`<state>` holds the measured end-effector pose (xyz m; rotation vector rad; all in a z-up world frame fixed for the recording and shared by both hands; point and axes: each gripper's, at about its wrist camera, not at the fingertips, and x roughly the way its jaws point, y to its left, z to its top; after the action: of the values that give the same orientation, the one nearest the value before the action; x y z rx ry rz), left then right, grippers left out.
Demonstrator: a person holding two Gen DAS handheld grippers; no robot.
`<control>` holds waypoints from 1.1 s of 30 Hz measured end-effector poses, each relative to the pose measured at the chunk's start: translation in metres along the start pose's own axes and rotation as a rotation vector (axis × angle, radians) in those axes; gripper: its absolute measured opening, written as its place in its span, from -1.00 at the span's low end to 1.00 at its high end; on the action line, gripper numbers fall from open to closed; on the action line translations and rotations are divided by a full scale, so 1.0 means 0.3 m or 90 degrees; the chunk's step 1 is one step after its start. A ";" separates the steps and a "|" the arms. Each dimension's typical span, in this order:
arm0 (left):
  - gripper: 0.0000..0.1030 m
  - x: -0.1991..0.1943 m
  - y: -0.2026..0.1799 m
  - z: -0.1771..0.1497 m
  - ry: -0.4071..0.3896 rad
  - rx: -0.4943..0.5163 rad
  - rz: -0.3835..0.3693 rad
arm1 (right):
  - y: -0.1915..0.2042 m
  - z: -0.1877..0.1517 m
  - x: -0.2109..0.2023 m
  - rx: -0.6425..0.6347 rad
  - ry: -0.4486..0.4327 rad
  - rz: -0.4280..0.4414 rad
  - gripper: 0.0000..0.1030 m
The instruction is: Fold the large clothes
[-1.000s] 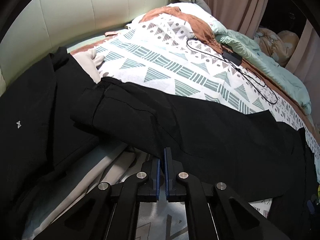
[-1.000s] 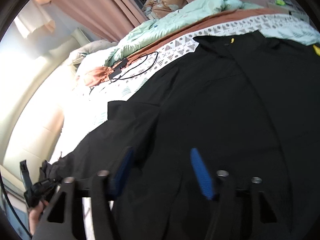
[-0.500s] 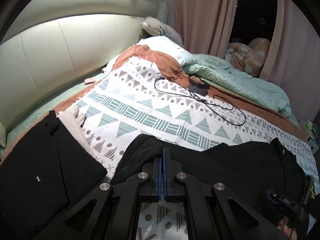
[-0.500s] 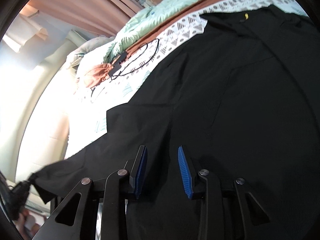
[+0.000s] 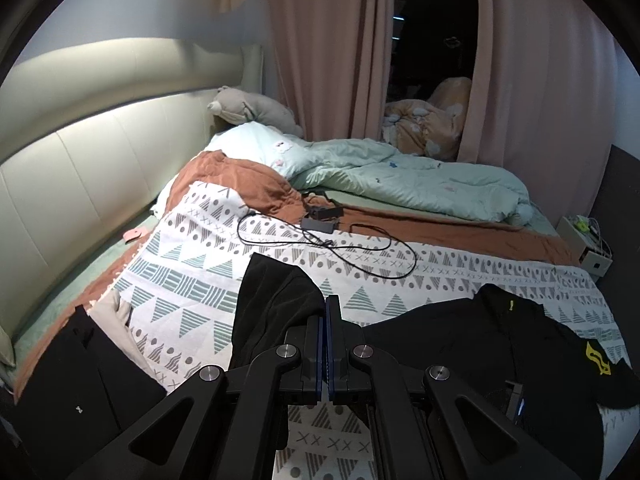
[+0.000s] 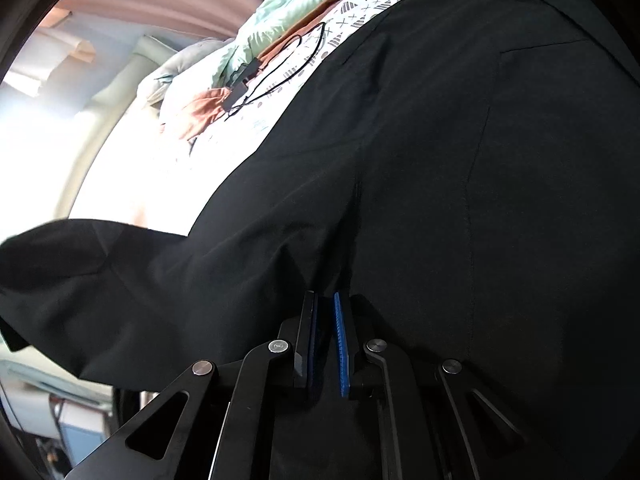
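One black jacket (image 6: 420, 160), sleeve (image 5: 272, 304) lifted, yellow logo.

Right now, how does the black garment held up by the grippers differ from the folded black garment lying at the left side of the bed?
The black garment held up by the grippers is lifted at one end, loose and draping; the folded black garment lies flat. The held one bears a yellow logo; the folded one shows only a tiny white mark. The left gripper pinches the first; nothing touches the second. Both are black and lie on the patterned blanket.
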<state>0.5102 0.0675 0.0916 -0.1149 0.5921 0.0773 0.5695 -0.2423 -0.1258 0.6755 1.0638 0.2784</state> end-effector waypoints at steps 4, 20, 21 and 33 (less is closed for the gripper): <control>-0.99 -0.050 -0.102 0.042 -0.004 0.020 -0.025 | 0.013 -0.004 -0.106 -0.006 -0.027 0.010 -0.78; -0.99 -0.126 -0.493 0.001 0.032 0.099 -0.124 | 0.010 -0.065 -0.656 -0.047 -0.169 -0.057 0.32; -0.99 -0.124 -0.521 -0.008 0.036 0.105 -0.130 | -0.010 -0.070 -0.696 -0.052 -0.180 -0.068 0.32; -0.99 -0.027 -0.873 -0.155 0.098 0.147 -0.243 | -0.352 -0.085 -1.007 0.082 -0.263 -0.164 0.33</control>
<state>0.5054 -0.1983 0.0802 -0.0080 0.7189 -0.3728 0.3926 -0.4706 0.0142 0.6679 0.7639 -0.1508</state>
